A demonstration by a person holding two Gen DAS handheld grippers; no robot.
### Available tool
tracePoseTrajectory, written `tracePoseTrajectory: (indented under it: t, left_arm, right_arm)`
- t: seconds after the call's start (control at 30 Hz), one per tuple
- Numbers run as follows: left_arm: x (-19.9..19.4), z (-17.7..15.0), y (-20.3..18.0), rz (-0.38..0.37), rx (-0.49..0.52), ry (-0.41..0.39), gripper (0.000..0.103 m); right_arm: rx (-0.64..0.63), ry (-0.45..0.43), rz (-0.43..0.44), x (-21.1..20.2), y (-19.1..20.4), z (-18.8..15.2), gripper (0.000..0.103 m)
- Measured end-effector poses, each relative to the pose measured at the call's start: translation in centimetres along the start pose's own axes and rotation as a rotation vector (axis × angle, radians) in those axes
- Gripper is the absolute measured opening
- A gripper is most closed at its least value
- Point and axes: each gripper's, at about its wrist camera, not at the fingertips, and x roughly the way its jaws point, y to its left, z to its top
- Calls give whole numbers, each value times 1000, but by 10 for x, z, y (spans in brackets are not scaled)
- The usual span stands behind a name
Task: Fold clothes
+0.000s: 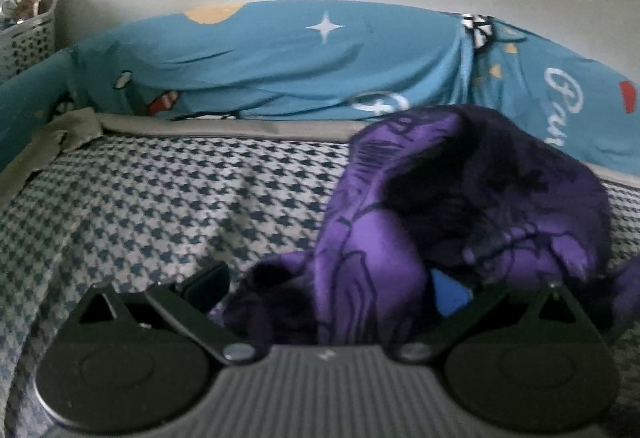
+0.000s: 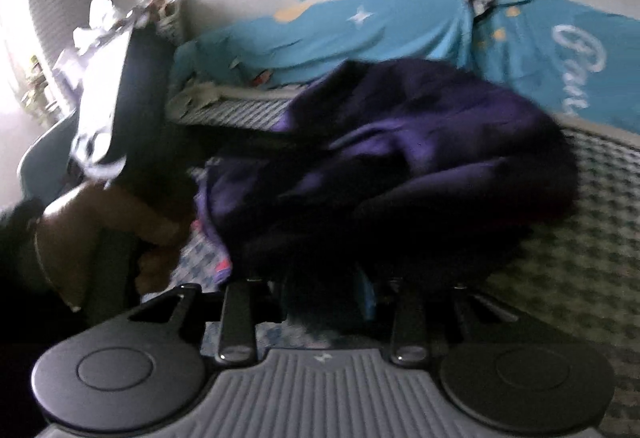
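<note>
We see the purple garment still a crumpled heap on the checked bed, unfolded, bunched between the wide jaws of our left gripper; our right gripper is narrowly parted, its grip unclear.

Purple garment with dark print, blue-and-white houndstooth bedcover, turquoise star-patterned sheet

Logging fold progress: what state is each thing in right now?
Purple garment: bunched in a heap, not folded, on the checked cover.
Left gripper: jaws wide, garment between them; grip unclear.
Right gripper: partly open, cloth between its fingers; grip unclear.
Blue sheet: draped, wrinkled.
Basket: upright, filled.
</note>
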Motion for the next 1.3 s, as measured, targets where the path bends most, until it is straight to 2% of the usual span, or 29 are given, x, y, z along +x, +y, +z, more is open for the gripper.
tracePoseTrajectory:
  t: [0.27, 0.43, 0.57, 0.67, 1.0, 1.1, 1.3]
  left_arm:
    - [1, -4, 0, 52, 1, -12, 103]
    - [-1, -4, 1, 64, -5, -18, 103]
    - [-3, -3, 5, 69, -21, -17, 103]
    - [-5, -1, 9, 77, -31, -20, 103]
    - [-8, 4, 22, 99, -69, -25, 103]
    - [-9, 4, 21, 106, -67, -34, 103]
    - [-10, 5, 29, 117, -88, -40, 103]
  right_arm:
    - [169, -56, -85, -20, -44, 14, 36]
    - [258, -66, -140, -16, -61, 19, 39]
    - [362, -77, -152, -10, -76, 24, 43]
    - [392, -92, -162, -7, -83, 29, 45]
    - [457, -130, -108, 5, -101, 41, 58]
    - [488, -146, -88, 11, -107, 45, 66]
    - [571, -164, -104, 15, -125, 49, 66]
